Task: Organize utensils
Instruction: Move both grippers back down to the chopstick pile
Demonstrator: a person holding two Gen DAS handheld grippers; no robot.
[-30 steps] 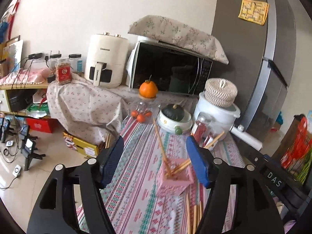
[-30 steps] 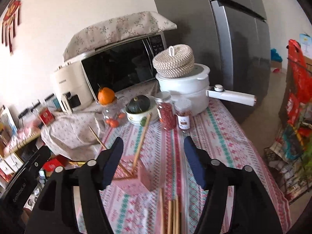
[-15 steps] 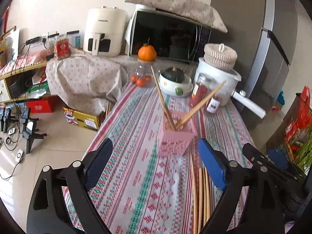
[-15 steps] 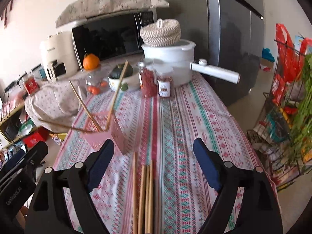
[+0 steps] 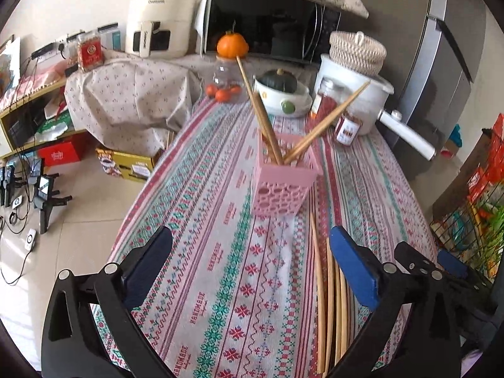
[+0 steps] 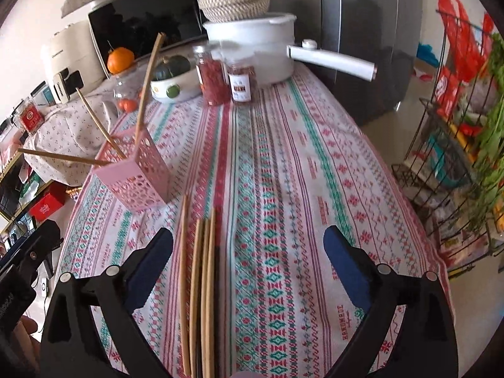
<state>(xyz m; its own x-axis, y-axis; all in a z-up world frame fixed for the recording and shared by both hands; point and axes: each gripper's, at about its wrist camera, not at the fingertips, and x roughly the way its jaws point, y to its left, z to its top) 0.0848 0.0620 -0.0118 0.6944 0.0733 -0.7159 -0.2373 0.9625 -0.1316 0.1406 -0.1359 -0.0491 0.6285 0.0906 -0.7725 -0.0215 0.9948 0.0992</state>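
Note:
A pink perforated holder (image 5: 283,176) stands on the patterned tablecloth (image 5: 220,252) with three wooden chopsticks (image 5: 256,110) leaning out of it; it also shows in the right wrist view (image 6: 138,173). Several loose chopsticks (image 5: 327,299) lie flat on the cloth in front of the holder, and show in the right wrist view (image 6: 201,283). My left gripper (image 5: 252,252) is open and empty above the cloth, the loose chopsticks by its right finger. My right gripper (image 6: 249,252) is open and empty, the loose chopsticks just inside its left finger.
At the back of the table stand a white pot with a long handle (image 6: 261,53), two spice jars (image 6: 226,75), a bowl with a green squash (image 5: 280,94) and a jar under an orange (image 5: 231,69). A microwave (image 5: 267,28) stands behind. A wire rack (image 6: 456,145) stands right.
Both grippers have tilted down and drawn back toward the near end of the table. The holder now lies farther ahead, and the loose chopsticks have come into view between the fingers.

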